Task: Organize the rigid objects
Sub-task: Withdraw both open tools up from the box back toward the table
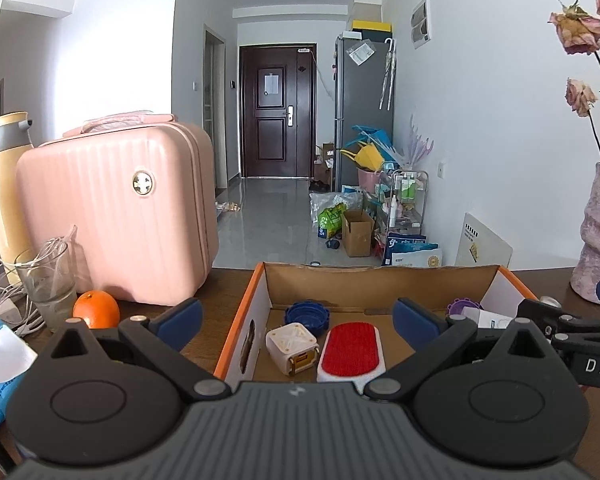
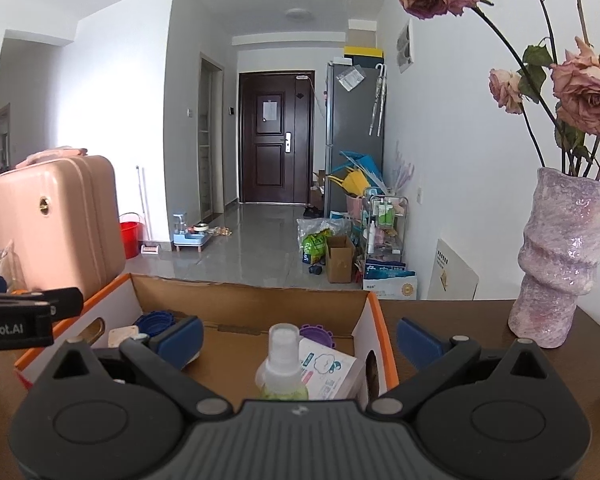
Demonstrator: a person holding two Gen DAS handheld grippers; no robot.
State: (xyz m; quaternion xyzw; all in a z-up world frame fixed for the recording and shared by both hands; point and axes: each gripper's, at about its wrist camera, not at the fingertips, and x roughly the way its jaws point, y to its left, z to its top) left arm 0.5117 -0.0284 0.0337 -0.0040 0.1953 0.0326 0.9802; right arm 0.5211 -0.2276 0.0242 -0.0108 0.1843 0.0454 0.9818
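Note:
An open cardboard box (image 1: 380,280) with orange edges sits on the dark wooden table. Inside it lie a red-and-white lint brush (image 1: 351,350), a white cube-shaped charger (image 1: 291,345), a blue round lid (image 1: 307,315), a purple lid (image 1: 464,306) and a white packet (image 2: 332,368). A small spray bottle (image 2: 283,364) with a clear cap stands in the box near the right gripper. My left gripper (image 1: 298,324) hovers open over the box's left half, empty. My right gripper (image 2: 300,340) is open over the box's right side, empty.
A pink hard case (image 1: 116,216) stands left of the box, with an orange (image 1: 96,309), a glass (image 1: 50,284) and a beige thermos (image 1: 8,184) beside it. A purple vase (image 2: 560,256) with dried roses stands at the right. White cables lie at far left.

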